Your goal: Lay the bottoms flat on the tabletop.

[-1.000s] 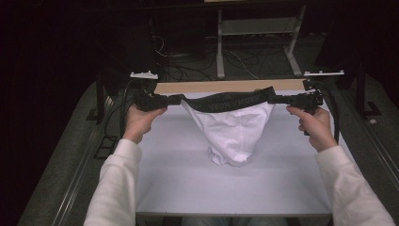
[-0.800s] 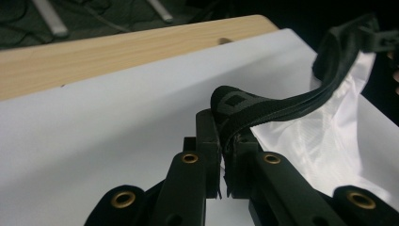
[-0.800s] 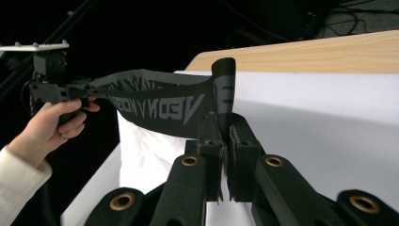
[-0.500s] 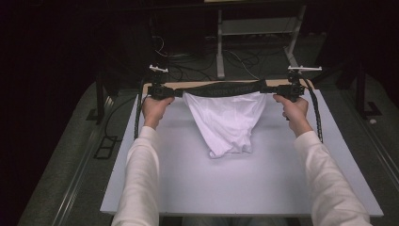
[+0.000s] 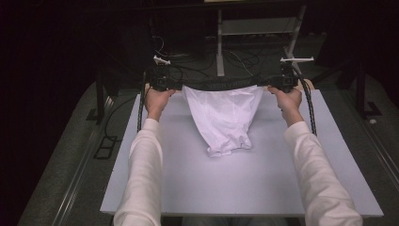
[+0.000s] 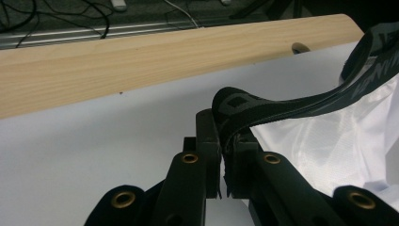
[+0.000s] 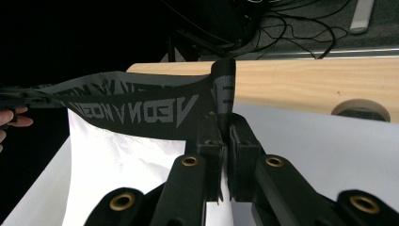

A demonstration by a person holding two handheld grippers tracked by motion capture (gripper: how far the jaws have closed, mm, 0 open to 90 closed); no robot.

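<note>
Dark room, white table (image 5: pixel 188 188). Left gripper (image 6: pixel 221 150) and right gripper (image 7: pixel 225 136) each clamp an end of the black waistband (image 5: pixel 221 84), white underwear (image 5: pixel 223 117) draped at the far edge. Uneven lowering could wrinkle it, or the band might slip.

Underwear (image 5: pixel 226 120): thin white cloth, matt; waistband (image 7: pixel 136 110) woven black elastic. Table (image 5: pixel 244 188): smooth matt white; far edge strip (image 6: pixel 141 56) bare wood.
</note>
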